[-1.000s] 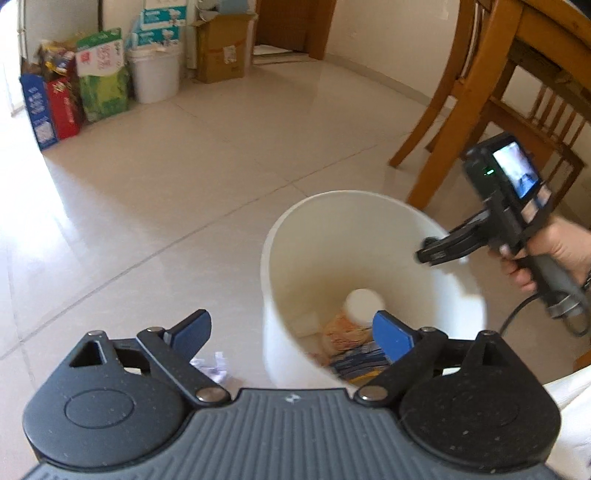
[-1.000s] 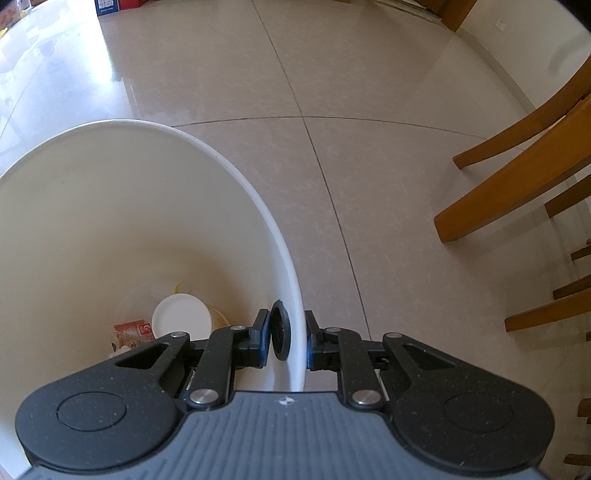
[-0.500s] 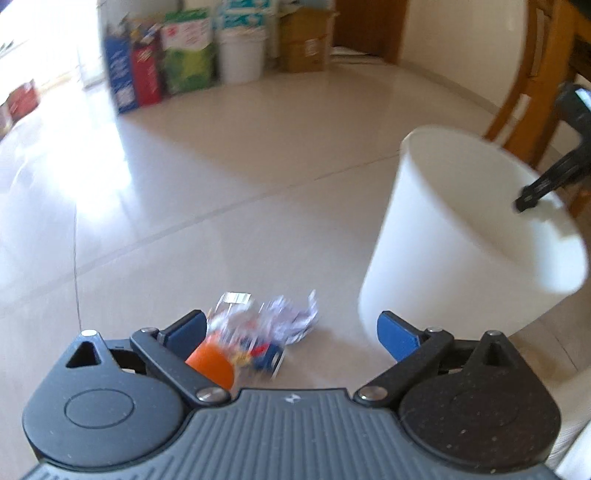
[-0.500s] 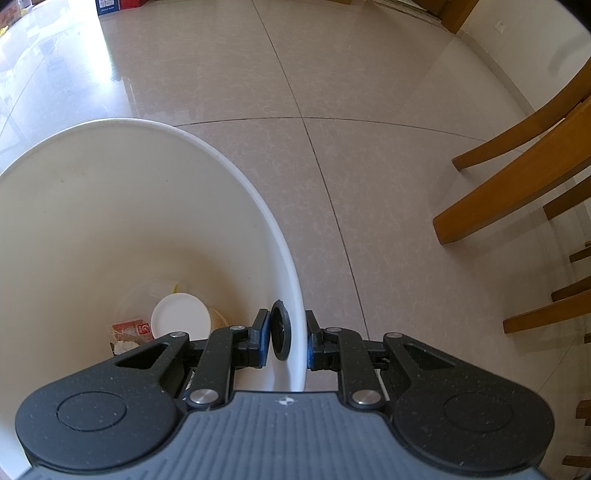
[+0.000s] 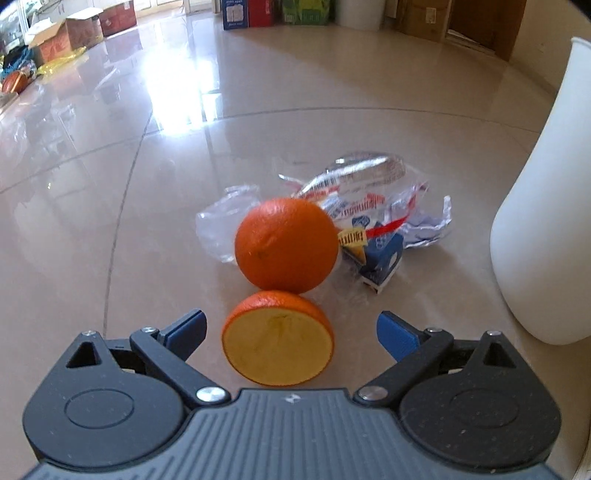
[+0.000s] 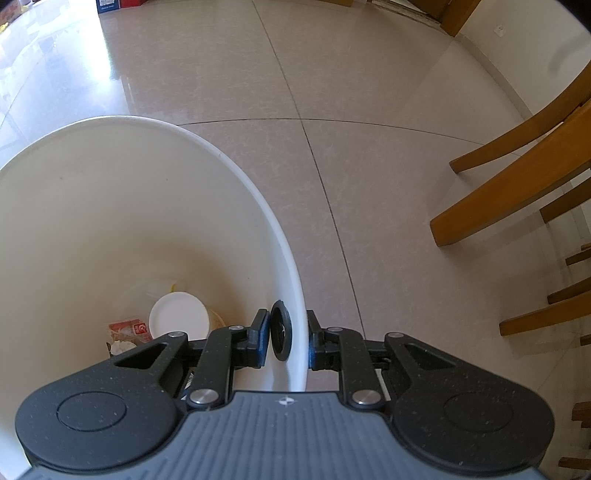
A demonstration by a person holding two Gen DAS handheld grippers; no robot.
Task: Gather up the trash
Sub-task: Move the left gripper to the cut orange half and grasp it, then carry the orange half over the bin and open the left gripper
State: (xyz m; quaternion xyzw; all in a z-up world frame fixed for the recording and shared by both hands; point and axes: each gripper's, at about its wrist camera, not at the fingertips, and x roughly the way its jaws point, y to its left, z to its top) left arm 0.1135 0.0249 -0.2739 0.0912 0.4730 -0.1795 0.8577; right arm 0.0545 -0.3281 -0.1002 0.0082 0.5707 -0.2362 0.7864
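Observation:
On the tiled floor lies a small heap of litter: a whole orange (image 5: 286, 243), a cut half orange (image 5: 277, 350) face up in front of it, a clear printed wrapper (image 5: 362, 184), a small blue carton (image 5: 382, 258) and crumpled paper (image 5: 428, 229). My left gripper (image 5: 291, 321) hangs low over the floor, open, its blue pads on either side of the half orange without touching it. The white bin (image 5: 543, 221) stands to the right of the heap. My right gripper (image 6: 288, 339) is shut on the white bin (image 6: 110, 206) at its rim. Inside lie a white lid (image 6: 177, 319) and a red wrapper (image 6: 129, 328).
Wooden chair legs (image 6: 509, 199) stand to the right of the bin. Cartons and bags (image 5: 251, 13) line the far wall, and more boxes (image 5: 55, 40) sit at the far left. A thin clear bag (image 5: 221, 225) lies behind the whole orange.
My left gripper has swung away from above the bin and dropped to the floor litter; the oranges now fill the space between its open fingers. The right gripper and bin have not moved.

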